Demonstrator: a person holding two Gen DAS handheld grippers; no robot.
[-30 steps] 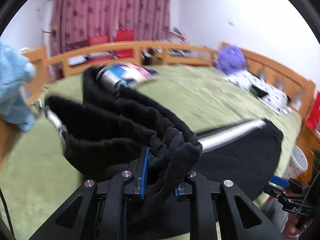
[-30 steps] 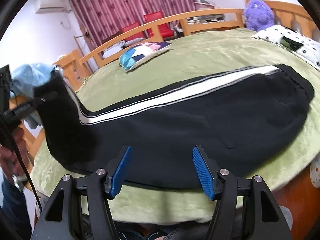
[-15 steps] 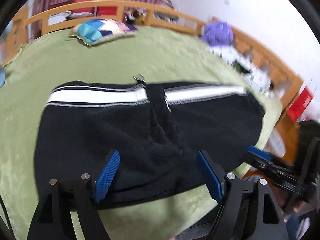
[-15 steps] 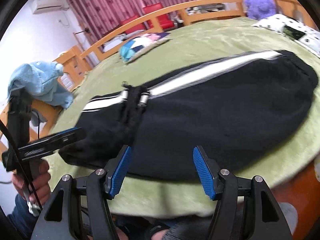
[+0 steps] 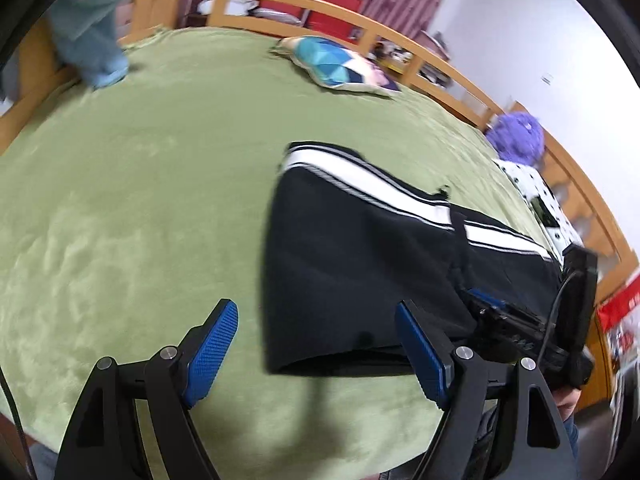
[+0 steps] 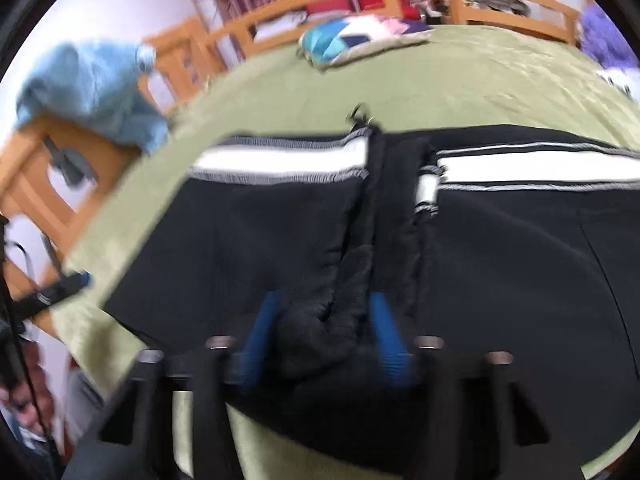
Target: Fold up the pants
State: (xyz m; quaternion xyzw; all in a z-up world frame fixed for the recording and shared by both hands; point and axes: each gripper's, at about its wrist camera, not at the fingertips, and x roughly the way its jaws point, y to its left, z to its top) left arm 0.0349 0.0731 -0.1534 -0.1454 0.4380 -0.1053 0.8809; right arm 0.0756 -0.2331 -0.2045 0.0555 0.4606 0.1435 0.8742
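Observation:
Black pants (image 5: 360, 256) with a white side stripe lie folded on the green bed cover (image 5: 140, 184). My left gripper (image 5: 320, 348) is open and empty, hovering above the near left corner of the fold. In the blurred right wrist view the pants (image 6: 500, 264) fill the middle, and my right gripper (image 6: 324, 340) has its blue pads (image 6: 260, 332) closed in on the bunched black cuff end lying over the fold. The right gripper also shows in the left wrist view (image 5: 516, 320) on the pants' near right edge.
A colourful pillow (image 5: 340, 68) lies at the far side of the bed. A light blue cloth (image 5: 96, 24) hangs on the wooden rail (image 5: 400, 44) at the left. A purple plush (image 5: 520, 136) and a spotted cushion (image 5: 536, 196) sit at the right.
My left gripper let go of the cuff end, laid it over the pants, and drew back to the left. My right gripper moved in and closed on the bunched cuff.

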